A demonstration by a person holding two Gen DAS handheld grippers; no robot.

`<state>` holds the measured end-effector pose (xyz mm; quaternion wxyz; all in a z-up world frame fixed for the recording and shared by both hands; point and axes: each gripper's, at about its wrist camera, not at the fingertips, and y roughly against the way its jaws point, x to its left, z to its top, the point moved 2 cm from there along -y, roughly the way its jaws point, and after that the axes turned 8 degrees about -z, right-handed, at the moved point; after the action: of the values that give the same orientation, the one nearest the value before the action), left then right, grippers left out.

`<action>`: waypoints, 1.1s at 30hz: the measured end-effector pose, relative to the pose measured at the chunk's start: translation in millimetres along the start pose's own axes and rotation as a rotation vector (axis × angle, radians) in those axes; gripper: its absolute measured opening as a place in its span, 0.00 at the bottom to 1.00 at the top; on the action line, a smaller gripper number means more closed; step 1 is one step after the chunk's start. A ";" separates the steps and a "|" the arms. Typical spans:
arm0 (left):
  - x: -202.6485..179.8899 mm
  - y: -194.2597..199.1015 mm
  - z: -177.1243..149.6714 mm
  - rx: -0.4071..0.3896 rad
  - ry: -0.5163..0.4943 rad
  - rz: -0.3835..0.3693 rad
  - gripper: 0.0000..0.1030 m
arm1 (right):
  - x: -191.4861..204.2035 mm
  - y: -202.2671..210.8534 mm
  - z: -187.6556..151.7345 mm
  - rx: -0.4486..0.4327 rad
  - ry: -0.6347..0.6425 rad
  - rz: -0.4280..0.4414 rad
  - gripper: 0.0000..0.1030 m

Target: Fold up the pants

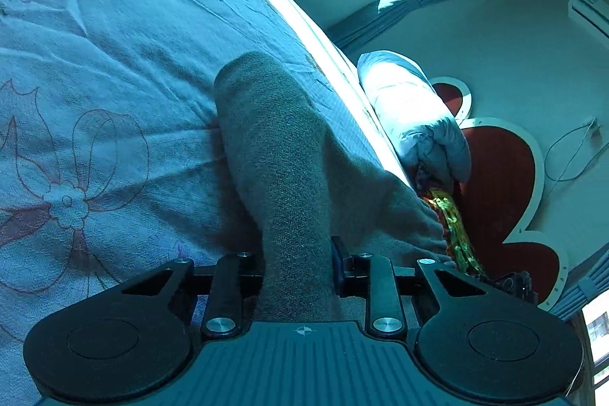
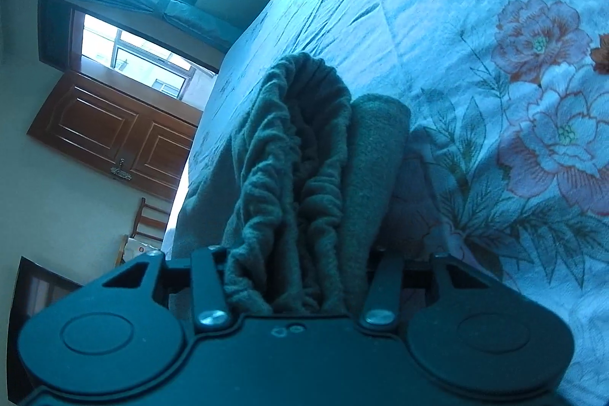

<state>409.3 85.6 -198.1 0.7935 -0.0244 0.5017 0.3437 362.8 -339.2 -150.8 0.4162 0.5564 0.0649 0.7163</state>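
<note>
Lying on a bed covered by a pale blue floral bedsheet (image 1: 114, 71), grey fleece pants (image 1: 281, 155) are held at both ends: left gripper (image 1: 298, 269) jaws clamped on a folded leg, right gripper (image 2: 300, 276) jaws clamped on the bunched elastic waistband (image 2: 289, 155).

Pants (image 1: 281, 155): grey-green fleecy knit cloth, matt and nubbly, the elastic waistband (image 2: 304, 124) puckered into soft ridges. Bed sheet (image 1: 114, 63): thin woven cloth, matt, creased, printed with flowers. Left claw (image 1: 298, 276) and right claw (image 2: 300, 273): matt black plastic with bright smooth metal screw heads; the cabinet door (image 2: 114, 132) is varnished brown wood, slightly glossy.
</note>
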 end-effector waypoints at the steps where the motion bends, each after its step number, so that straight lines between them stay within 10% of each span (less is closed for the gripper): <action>1: -2.7 2.4 1.0 -0.006 -0.003 -0.011 0.26 | 4.9 2.3 1.2 -0.005 0.009 0.011 0.34; 17: 8.3 45.2 133.4 -0.124 -0.129 0.049 0.25 | 82.4 -101.4 105.7 0.059 0.089 0.161 0.34; 21: 51.3 26.4 159.9 -0.106 -0.101 0.128 0.25 | 70.9 -160.8 111.7 0.101 0.043 0.062 0.42; 26: 71.9 4.8 135.1 -0.046 -0.267 0.352 0.77 | 60.9 -168.1 93.3 0.053 0.149 -0.031 0.56; 33: 32.9 58.6 126.4 -0.178 -0.371 0.469 1.00 | 96.8 -104.6 86.8 -0.166 0.343 -0.115 0.93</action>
<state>483.0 195.9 -144.2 0.7653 0.0859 0.3084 0.5585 488.2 -239.1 -104.7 0.4840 0.3854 0.1071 0.7783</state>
